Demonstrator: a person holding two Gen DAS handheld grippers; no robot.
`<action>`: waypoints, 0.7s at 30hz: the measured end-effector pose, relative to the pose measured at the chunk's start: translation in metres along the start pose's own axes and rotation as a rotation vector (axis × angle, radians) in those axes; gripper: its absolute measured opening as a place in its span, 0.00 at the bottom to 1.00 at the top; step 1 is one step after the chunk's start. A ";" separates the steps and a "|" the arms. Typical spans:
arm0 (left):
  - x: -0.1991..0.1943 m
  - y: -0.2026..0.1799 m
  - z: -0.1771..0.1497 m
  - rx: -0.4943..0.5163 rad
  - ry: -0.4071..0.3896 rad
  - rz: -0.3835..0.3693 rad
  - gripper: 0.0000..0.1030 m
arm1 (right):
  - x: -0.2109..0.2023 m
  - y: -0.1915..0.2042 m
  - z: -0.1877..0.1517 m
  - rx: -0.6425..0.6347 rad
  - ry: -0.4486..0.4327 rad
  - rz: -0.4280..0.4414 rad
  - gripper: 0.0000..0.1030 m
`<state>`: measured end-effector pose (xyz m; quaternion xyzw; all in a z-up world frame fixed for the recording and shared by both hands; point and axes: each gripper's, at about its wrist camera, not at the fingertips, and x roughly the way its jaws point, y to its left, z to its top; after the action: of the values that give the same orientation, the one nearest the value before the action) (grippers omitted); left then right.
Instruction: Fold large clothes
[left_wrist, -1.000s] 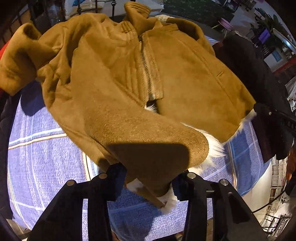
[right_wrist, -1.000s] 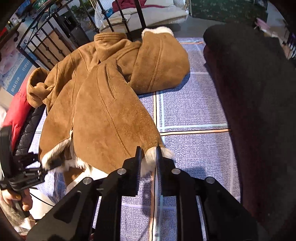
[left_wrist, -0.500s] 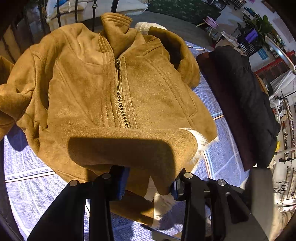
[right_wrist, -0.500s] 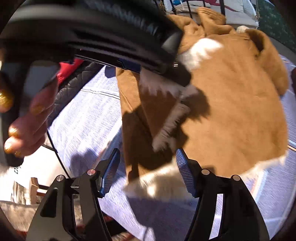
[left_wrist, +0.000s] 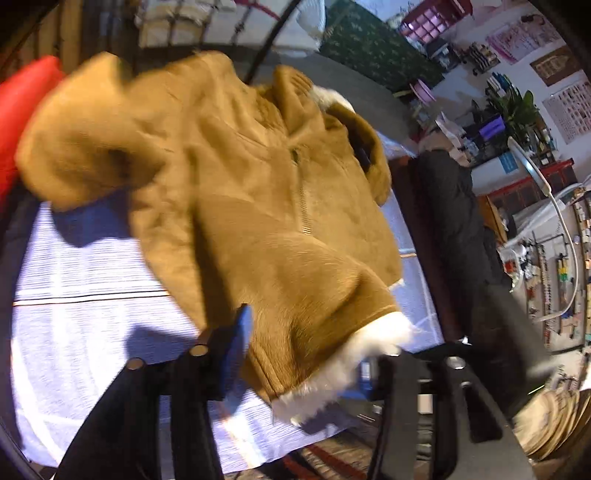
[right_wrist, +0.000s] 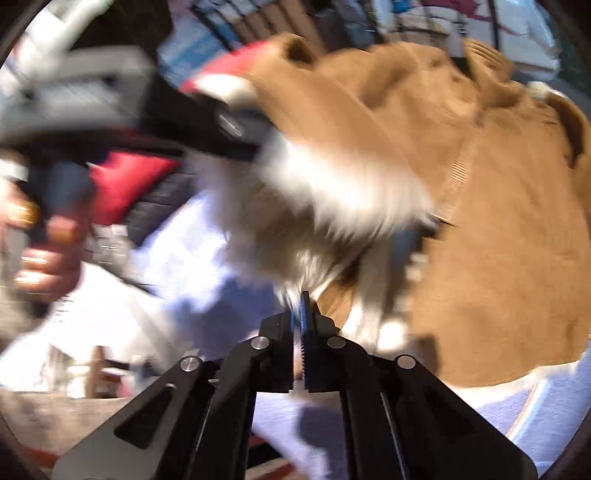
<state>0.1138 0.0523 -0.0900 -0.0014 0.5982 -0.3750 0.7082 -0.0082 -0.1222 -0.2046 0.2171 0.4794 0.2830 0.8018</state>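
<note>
A tan suede jacket (left_wrist: 277, 206) with white fur lining lies zipped, front up, on a blue patterned cloth (left_wrist: 92, 266). One sleeve is folded across its front, and the fur cuff (left_wrist: 369, 343) sits lifted off the cloth between the pads of my left gripper (left_wrist: 306, 354), whose jaws are opening. In the right wrist view the jacket (right_wrist: 498, 221) fills the right side, and the left gripper (right_wrist: 255, 147) shows blurred with fur at its tip. My right gripper (right_wrist: 303, 306) is shut, tips against the blurred fur hem (right_wrist: 332, 206). Whether fur is pinched is unclear.
A red padded garment (left_wrist: 22, 107) lies left of the jacket and a dark coat (left_wrist: 454, 221) along the right of the cloth. A hand (right_wrist: 40, 258) grips the left gripper's handle. Metal bed rails and cluttered shelves stand behind.
The left gripper rose and swung with the sleeve between its fingers, which now stand wider. The right gripper's wide-open jaws snapped together at the fur hem after crossing toward the left gripper.
</note>
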 end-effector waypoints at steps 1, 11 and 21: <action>-0.017 0.009 -0.007 -0.012 -0.028 0.041 0.49 | -0.005 0.014 0.004 -0.001 -0.006 0.097 0.01; -0.111 0.110 -0.054 -0.252 -0.157 0.290 0.53 | 0.057 0.057 0.032 -0.017 0.081 0.038 0.02; -0.022 0.071 -0.071 -0.164 -0.005 0.166 0.70 | -0.088 -0.153 0.054 0.408 -0.137 -0.491 0.74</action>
<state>0.0912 0.1472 -0.1235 -0.0106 0.6231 -0.2650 0.7358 0.0437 -0.2989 -0.2185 0.2698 0.5092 -0.0361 0.8165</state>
